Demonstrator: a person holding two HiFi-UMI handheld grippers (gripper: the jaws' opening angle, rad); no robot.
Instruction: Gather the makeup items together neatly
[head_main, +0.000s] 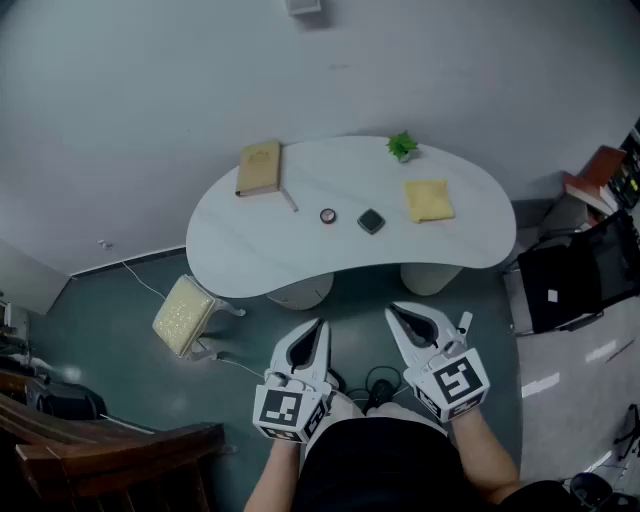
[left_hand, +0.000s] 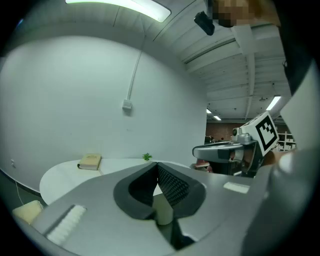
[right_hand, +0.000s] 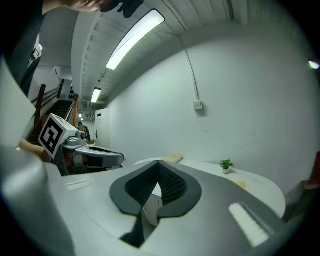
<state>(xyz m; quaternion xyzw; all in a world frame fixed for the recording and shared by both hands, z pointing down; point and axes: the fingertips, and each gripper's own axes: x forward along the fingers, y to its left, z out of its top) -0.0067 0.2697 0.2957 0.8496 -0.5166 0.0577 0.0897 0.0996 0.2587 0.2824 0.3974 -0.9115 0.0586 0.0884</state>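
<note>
On the white kidney-shaped table (head_main: 250, 255) lie a small round compact (head_main: 328, 216) and a dark square compact (head_main: 371, 221), side by side near the middle. A thin stick-like item (head_main: 289, 200) lies left of them, next to a tan book (head_main: 260, 167). A yellow pad (head_main: 429, 200) lies to the right. Both grippers hover below the table's near edge, apart from every item. My left gripper (head_main: 317, 325) (left_hand: 158, 164) is shut and holds nothing. The right gripper (head_main: 393, 311) (right_hand: 160, 162) is likewise shut on nothing.
A tiny green plant (head_main: 402, 146) (right_hand: 226, 164) stands at the table's far edge. A yellow-cushioned stool (head_main: 183, 314) sits on the floor at the left, a wooden chair (head_main: 110, 460) nearer left, black equipment (head_main: 575, 275) at the right. Cables (head_main: 372, 382) lie between the grippers.
</note>
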